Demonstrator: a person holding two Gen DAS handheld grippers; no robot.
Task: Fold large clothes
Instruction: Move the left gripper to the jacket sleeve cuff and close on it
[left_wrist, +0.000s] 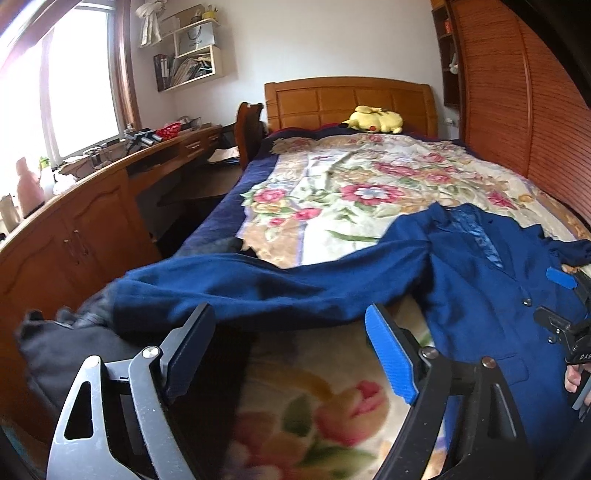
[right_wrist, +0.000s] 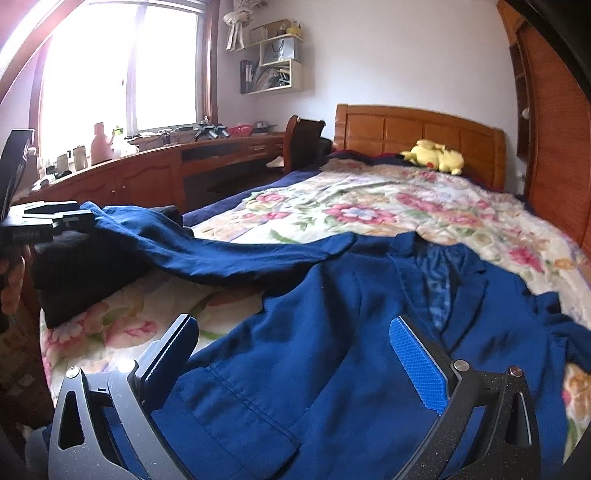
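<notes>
Here, a blue suit jacket (right_wrist: 332, 354) lies front-up across the foot end of the bed (left_wrist: 255, 177), lapels and patterned lining showing, one sleeve (left_wrist: 258, 291) stretched out sideways over a dark folded garment (right_wrist: 85, 277) at the bed's corner. The jacket's hem is cut off by the bottom edge in the right wrist view, and its other sleeve is bunched at the far side, its shape hard to read. Left tool (left_wrist: 291, 354): jaws apart, nothing between them; the sleeve lies just beyond the tips and the floral blanket (left_wrist: 369, 184) shows through the gap. Right tool (right_wrist: 295, 354): jaws apart over the jacket's lower front, the cloth visible between them but no pinch to be seen; whether the tips touch the fabric cannot be told. A few fingers of the person's hand (left_wrist: 572, 380) show at the frame edge, the rest hidden. The near blanket is blurred in the left wrist view. A yellow plush toy (left_wrist: 375, 120) rests at the wooden headboard (left_wrist: 347, 99). A long wooden worktop (right_wrist: 155, 173) runs along the window wall, cluttered with small items too small to identify. The window (right_wrist: 122, 74) is blown out by daylight. Wall shelves (right_wrist: 275, 66) hang above; a slatted wooden wardrobe (left_wrist: 517, 110) stands beside the bed.
</notes>
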